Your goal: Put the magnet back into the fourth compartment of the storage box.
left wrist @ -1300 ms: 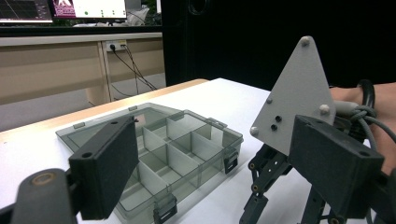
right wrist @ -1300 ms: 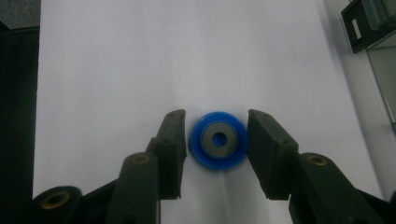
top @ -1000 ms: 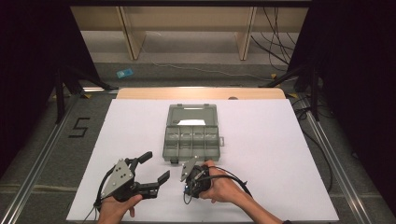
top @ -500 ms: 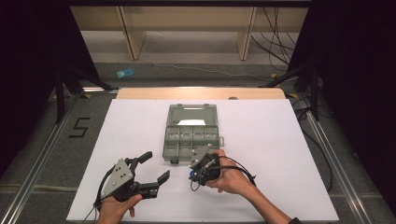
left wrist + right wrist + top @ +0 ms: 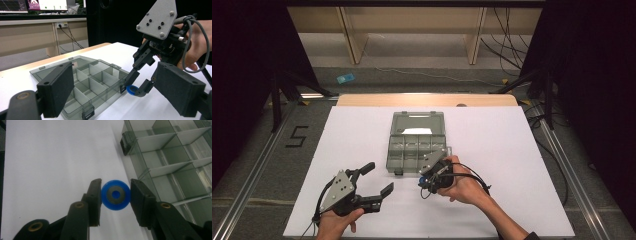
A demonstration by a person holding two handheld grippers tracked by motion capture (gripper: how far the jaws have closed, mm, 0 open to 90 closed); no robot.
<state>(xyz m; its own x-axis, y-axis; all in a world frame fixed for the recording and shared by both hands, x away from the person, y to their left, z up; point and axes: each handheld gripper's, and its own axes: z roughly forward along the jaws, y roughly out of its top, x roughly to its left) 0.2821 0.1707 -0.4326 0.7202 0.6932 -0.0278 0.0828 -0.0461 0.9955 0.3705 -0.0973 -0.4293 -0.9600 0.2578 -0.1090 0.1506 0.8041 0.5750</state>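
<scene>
Blue plastic, with a grey ring round a small centre hole, makes up the little disc (image 5: 115, 194) that is pinched between the jaws of the right gripper (image 5: 115, 195). It is held flat by its rim, just beside the near right corner of the open organiser box (image 5: 416, 143), close above the table (image 5: 512, 150). In the left gripper view the disc (image 5: 132, 89) is seen low, at the level of the box wall.

A slip is the likeliest fault: the rim is round and smooth, the contact on each pad is narrow, and a slight tilt or easing of the grip could let the disc roll out and away across the table. If a compartment is meant for it, the thin dividers could be struck by a jaw, and the light box could be pushed along the smooth surface, since nothing is holding it down.

The left gripper (image 5: 374, 181) is held spread wide and empty, near the front edge of the table, left of the box and well apart from it.

The table is covered in plain white sheet, with a wooden strip showing at the far edge. Beyond it, grey carpet, pale wooden legs, trailing cables, black curtains at both sides and a taped figure 5 (image 5: 297, 136) on the floor are seen.
</scene>
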